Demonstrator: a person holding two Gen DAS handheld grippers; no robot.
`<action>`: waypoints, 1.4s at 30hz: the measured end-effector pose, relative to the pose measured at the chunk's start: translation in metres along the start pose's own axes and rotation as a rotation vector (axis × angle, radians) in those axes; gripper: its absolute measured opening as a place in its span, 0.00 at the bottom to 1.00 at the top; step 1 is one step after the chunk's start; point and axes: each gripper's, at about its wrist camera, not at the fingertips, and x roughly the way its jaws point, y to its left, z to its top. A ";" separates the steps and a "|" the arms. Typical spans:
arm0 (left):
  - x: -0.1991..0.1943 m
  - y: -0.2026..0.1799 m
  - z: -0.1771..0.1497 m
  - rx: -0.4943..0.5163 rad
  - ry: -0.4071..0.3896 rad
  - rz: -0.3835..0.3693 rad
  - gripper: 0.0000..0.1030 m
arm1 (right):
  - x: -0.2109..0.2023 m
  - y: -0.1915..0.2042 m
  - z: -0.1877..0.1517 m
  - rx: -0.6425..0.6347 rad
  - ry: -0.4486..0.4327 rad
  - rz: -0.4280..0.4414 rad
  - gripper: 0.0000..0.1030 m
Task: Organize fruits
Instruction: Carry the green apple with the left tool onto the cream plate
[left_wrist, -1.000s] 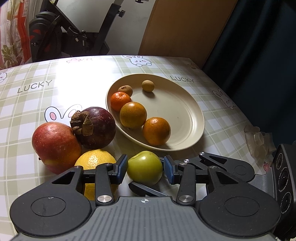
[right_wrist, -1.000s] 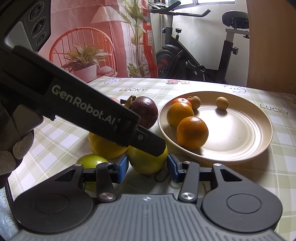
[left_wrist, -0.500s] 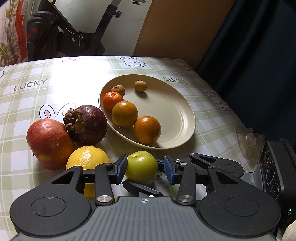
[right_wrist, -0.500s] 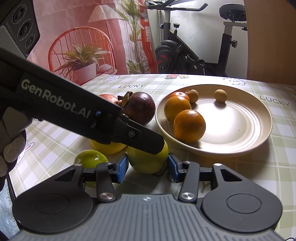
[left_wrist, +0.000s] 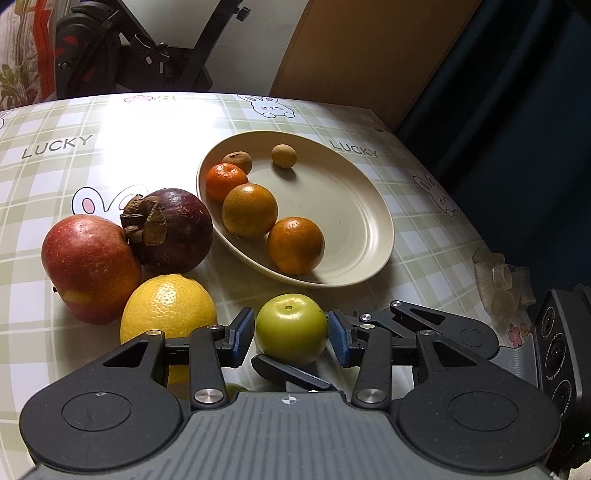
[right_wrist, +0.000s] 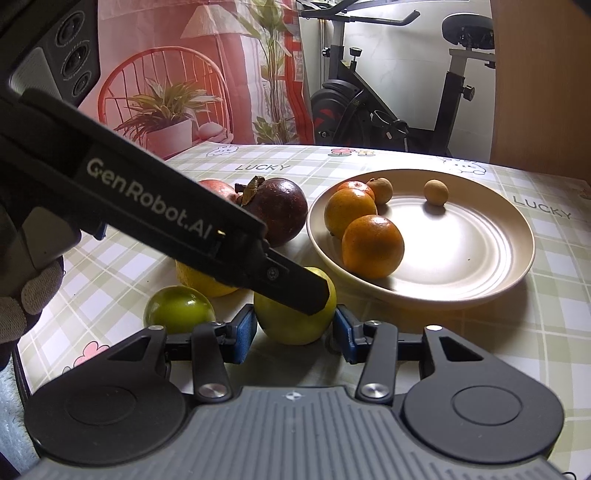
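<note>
Both grippers bracket one green apple (left_wrist: 291, 328) on the surface (left_wrist: 74, 170), just beside the plate (left_wrist: 369, 221). Left gripper (left_wrist: 291, 332): pads touching or nearly touching it, grip unclear. Right gripper (right_wrist: 293, 328): likewise, cannot tell. Three oranges (left_wrist: 295, 245) sit on the plate.

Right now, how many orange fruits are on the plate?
3, in a row on the plate: small orange at the back, middle orange, front orange nearest the camera. None looks hidden.
</note>
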 end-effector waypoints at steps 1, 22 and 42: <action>0.001 0.000 0.000 0.002 0.001 0.001 0.45 | 0.000 0.000 0.000 0.001 0.000 0.001 0.46; -0.001 -0.051 0.030 0.185 -0.061 0.002 0.45 | -0.030 -0.026 0.018 0.073 -0.117 -0.083 0.46; 0.061 -0.032 0.124 0.174 -0.076 0.104 0.45 | 0.042 -0.095 0.095 0.125 -0.058 -0.101 0.46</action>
